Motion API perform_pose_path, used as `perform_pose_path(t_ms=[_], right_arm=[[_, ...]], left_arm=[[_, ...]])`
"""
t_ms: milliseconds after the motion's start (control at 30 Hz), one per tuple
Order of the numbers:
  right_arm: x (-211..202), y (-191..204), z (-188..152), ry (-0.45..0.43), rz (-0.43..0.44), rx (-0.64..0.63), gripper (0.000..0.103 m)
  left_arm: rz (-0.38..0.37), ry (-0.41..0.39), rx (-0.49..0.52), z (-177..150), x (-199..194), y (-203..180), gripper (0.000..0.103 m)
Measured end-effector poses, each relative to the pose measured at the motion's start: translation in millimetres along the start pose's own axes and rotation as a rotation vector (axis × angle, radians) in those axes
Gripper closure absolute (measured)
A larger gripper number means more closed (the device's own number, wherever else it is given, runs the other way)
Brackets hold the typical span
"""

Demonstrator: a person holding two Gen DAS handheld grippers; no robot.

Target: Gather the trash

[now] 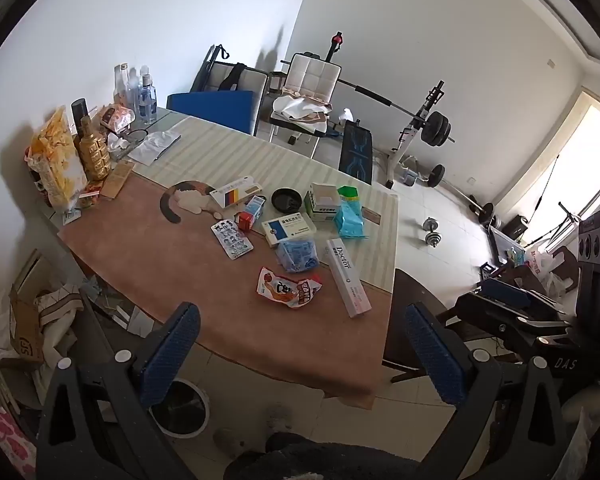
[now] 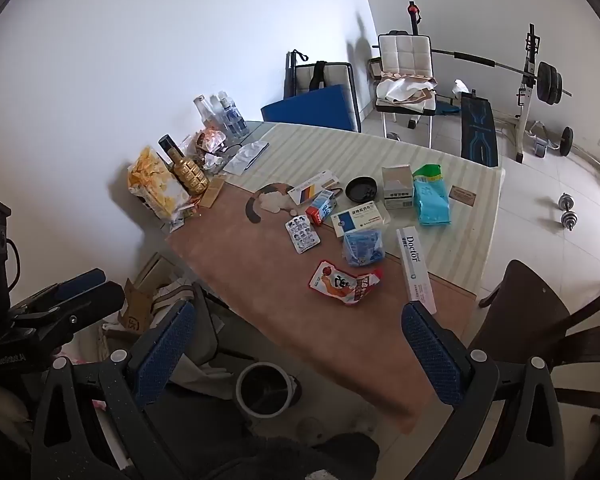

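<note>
Both hand-held grippers, left [image 1: 300, 354] and right [image 2: 298, 354], tilt downward above the near worktop [image 1: 204, 280] edge, jaws wide apart, holding nothing. The crumpled red wrapper [image 1: 288, 289] lies nearest on the worktop, among medicine boxes.

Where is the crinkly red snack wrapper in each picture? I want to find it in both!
Left wrist view: the red snack wrapper lies on the table's brown cloth, just left of middle, above the gap between the gripper's fingers.
Right wrist view: the wrapper is right of middle, nearest the camera of all the litter.
Shared landmark: the long white Doctor box lies just right of it in both.
</note>
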State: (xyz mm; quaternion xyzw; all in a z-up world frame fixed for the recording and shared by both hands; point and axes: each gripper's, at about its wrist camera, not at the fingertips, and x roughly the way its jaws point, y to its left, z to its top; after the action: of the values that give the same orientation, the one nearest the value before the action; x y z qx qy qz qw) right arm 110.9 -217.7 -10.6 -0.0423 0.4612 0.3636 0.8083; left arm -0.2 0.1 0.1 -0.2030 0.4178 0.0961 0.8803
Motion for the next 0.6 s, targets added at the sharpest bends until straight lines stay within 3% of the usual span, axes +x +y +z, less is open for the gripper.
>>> perform_pose_path(t_ms=[600], right_arm=[[3.7,1.1,-3.1,0.006,0.001,-0.008,0.000]], left_arm=[[-0.001,-0.006,-0.002,-0.5,-0.3,-1.1,0.000]])
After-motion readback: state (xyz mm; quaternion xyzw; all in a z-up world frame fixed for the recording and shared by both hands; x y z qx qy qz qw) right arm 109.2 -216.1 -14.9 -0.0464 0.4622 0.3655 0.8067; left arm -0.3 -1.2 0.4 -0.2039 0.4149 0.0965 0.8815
